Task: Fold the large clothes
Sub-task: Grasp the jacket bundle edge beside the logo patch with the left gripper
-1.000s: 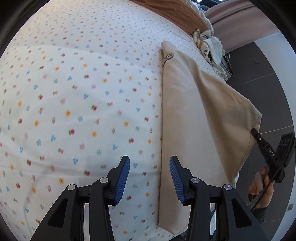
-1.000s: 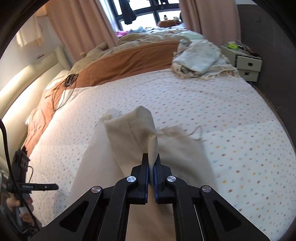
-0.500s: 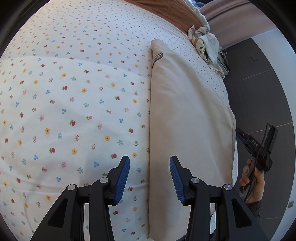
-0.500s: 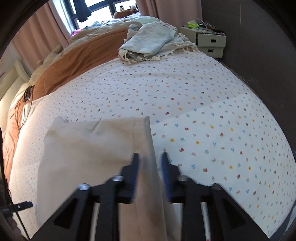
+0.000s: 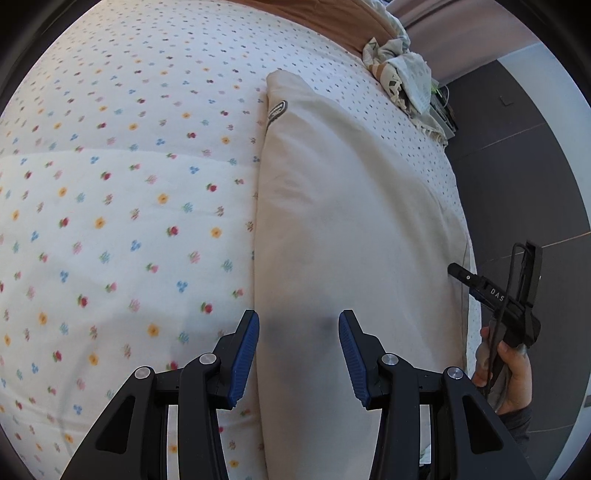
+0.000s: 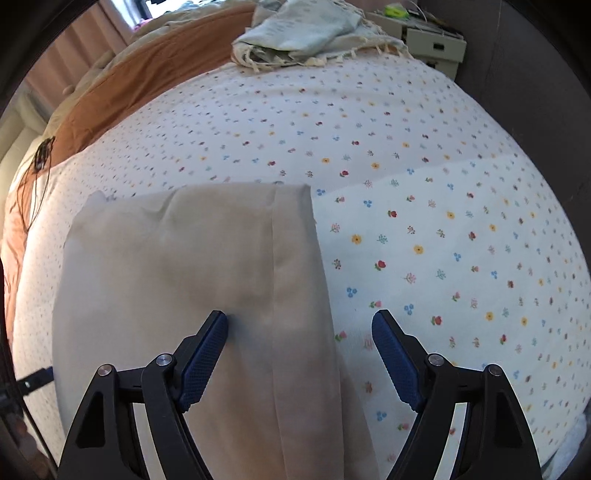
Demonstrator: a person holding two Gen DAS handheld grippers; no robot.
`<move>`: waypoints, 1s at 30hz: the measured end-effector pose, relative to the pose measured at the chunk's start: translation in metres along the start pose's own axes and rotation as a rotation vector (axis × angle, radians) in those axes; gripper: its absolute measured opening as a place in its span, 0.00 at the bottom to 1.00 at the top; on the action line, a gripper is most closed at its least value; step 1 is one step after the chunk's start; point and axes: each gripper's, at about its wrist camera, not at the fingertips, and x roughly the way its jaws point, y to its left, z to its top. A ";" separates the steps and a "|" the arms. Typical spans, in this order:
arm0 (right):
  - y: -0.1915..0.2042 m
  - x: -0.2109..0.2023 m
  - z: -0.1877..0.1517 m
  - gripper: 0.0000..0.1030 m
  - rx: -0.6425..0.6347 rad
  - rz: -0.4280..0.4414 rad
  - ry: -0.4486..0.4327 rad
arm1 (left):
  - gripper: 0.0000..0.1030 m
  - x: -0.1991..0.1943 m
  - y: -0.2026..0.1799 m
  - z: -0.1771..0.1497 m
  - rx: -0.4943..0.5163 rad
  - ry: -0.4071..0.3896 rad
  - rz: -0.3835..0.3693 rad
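Floral bedsheet [image 6: 443, 206], beige garment [image 6: 207, 266] lying flat, folded lengthwise. Right gripper [image 6: 299, 328] opening, empty, straddling the garment's right edge. Left gripper [image 5: 298, 332] part open, gripping nothing, over the cloth. Judgement: square the edges and smooth creases before the cross fold.

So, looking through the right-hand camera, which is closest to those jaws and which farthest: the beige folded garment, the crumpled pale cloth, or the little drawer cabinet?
1. Beige folded garment: directly under the right gripper, whose jaws are opening with nothing pinched.
2. Crumpled pale cloth: at the far end of the floral bedsheet, centre top.
3. Drawer cabinet: beyond the bed, top right.
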 end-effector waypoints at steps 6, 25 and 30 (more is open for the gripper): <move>-0.003 0.008 0.022 0.64 -0.003 -0.006 -0.015 | 0.45 0.019 -0.008 0.023 0.021 -0.001 0.044; -0.053 0.032 0.030 0.60 0.122 0.350 0.098 | 0.46 0.034 0.004 0.057 0.028 -0.025 0.024; -0.062 0.029 0.013 0.60 0.125 0.453 0.134 | 0.46 0.031 0.003 0.051 0.043 -0.036 0.035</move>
